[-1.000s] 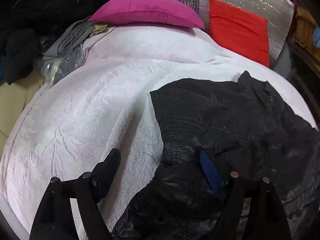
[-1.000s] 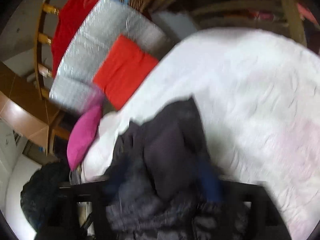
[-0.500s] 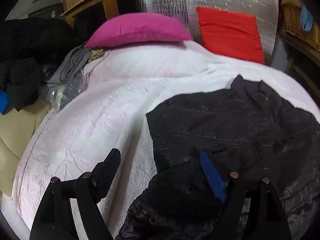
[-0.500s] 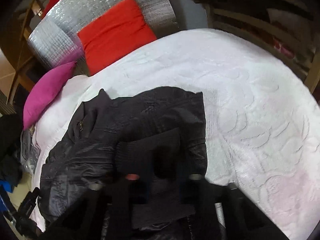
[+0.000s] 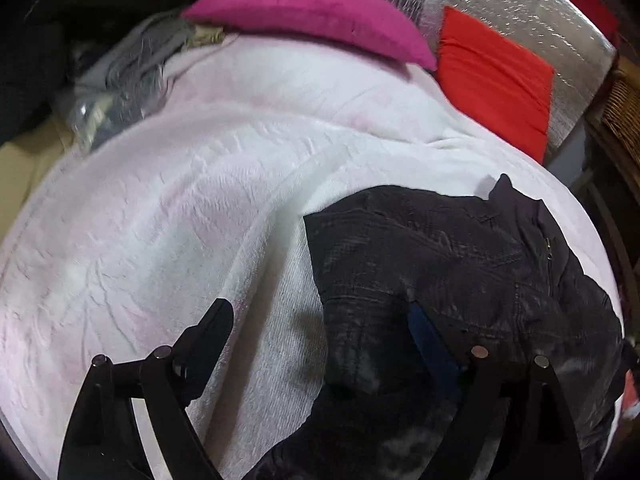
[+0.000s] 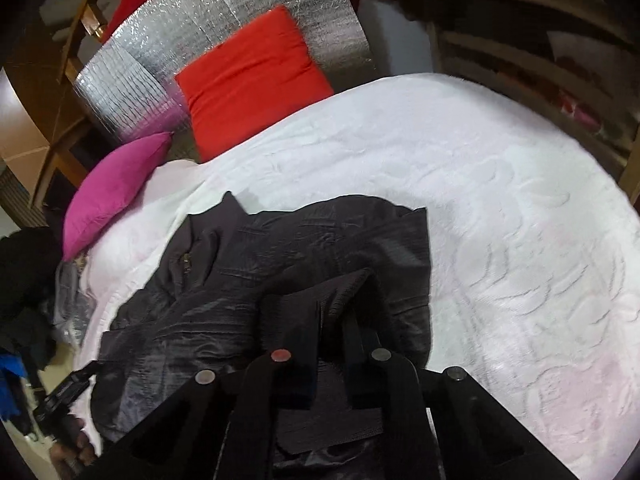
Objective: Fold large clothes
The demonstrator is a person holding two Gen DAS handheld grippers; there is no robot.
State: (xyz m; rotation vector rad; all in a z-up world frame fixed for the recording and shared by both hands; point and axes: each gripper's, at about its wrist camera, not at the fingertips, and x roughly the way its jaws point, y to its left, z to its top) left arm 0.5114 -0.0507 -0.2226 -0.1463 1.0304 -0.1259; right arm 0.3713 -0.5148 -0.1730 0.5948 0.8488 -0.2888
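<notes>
On the white bed [image 6: 500, 208], the black jacket [image 6: 304, 264] now lies more squarely than a second ago, its folded part flatter. The right hand-held gripper [image 6: 332, 344] is clamped on a dark cuff or hem, while the left hand-held gripper [image 5: 320, 344] hangs spread apart over the jacket's edge, so another fold looks due.

Jacket on the bed, cushions behind

The crumpled black quilted jacket [image 6: 280, 272] lies on the white textured bedspread [image 6: 500, 208]. Behind it, at the bed's head, the magenta pillow [image 6: 112, 188] sits left of the red square cushion [image 6: 248, 80], which leans against the silver foil panel [image 6: 192, 40].
</notes>
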